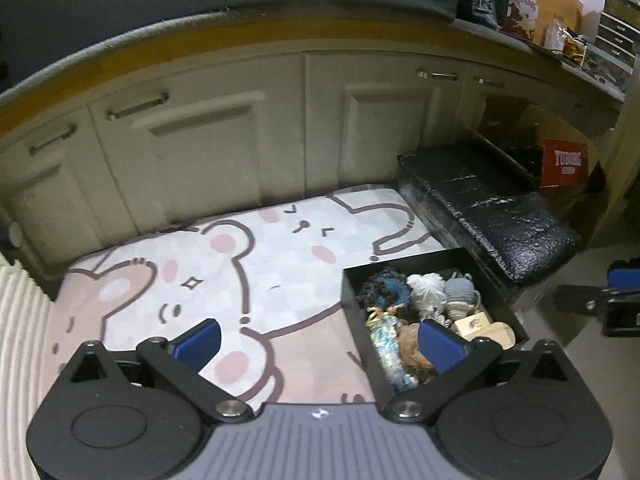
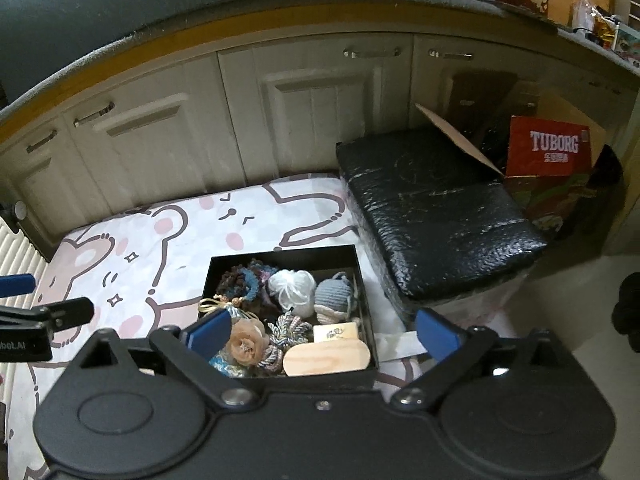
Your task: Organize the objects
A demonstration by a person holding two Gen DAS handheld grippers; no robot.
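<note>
Both wrist views are dim and slightly soft, with the brightest patch on the cartoon-print bedspread [image 1: 248,264] and the upper corners falling to near black. Strong fisheye distortion bends the counter [image 2: 280,20] edge and the cabinet doors [image 1: 208,136] into arcs, and detail smears toward the rims. Glare streaks run across the black wrapped box [image 2: 436,216], the things inside the black tray [image 2: 362,276] sit in shadow, and the red carton [image 2: 548,148] lettering reads sharply only from the right wrist.

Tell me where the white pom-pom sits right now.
In the right wrist view the white pom-pom lies in the black box, back row, between the blue scrunchie and grey knitted ball.
</note>
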